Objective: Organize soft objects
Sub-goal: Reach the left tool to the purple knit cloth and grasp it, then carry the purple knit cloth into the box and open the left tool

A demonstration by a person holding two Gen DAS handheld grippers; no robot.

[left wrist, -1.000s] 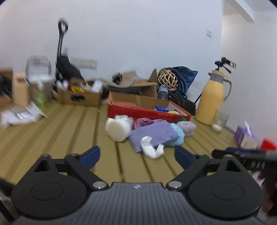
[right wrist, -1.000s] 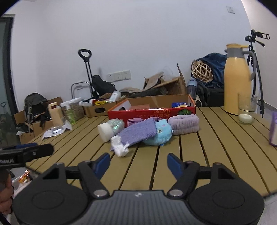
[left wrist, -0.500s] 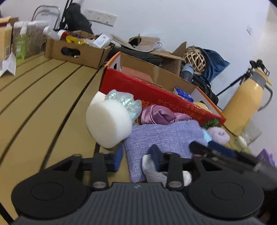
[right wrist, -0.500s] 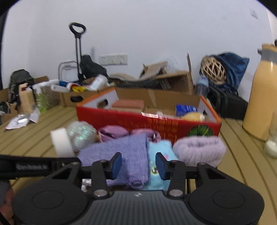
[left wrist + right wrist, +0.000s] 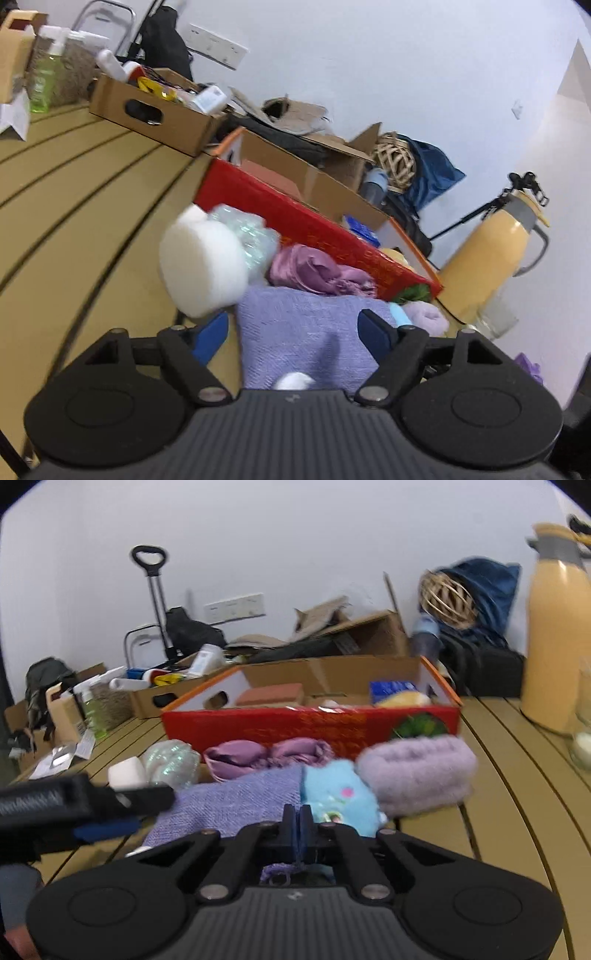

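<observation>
counter: tan slatted top [image 5: 85, 206], dark gaps between slats; soft stuff piled mid-counter against the front wall of the red box [image 5: 310, 725]
room: white wall [image 5: 295, 554] with a socket strip [image 5: 235, 607]; clutter along the far edge
left claw [image 5: 295, 328]: released, blue pads spread either side of the purple cloth [image 5: 306, 332], not gripping it
right claw [image 5: 296, 821]: clenched, pads pressed together on the near edge of the purple cloth, a bit of it bunched behind the pads
purple cloth: flat on the counter, front of the pile; partly over the blue plush [image 5: 338, 794]
white roll [image 5: 201, 266]: left of the cloth, blurred, touching the bubble wrap [image 5: 245, 236]
pink fabric [image 5: 317, 271]: between cloth and red box
lilac towel [image 5: 417, 771]: rolled, right of the plush, touching it
white lump [image 5: 293, 380]: under the left claw, can't tell what it is
red box: open top, brick-coloured block [image 5: 269, 694] and blue-yellow items [image 5: 397, 694] inside
far edge: brown box [image 5: 155, 110] with bottles, green bottle [image 5: 44, 83], flattened cardboard [image 5: 354, 627], trolley handle [image 5: 149, 557]
right corner: yellow flask [image 5: 556, 627], glass [image 5: 583, 716] beside it, wicker ball [image 5: 448, 598] on a blue bag [image 5: 491, 579]
</observation>
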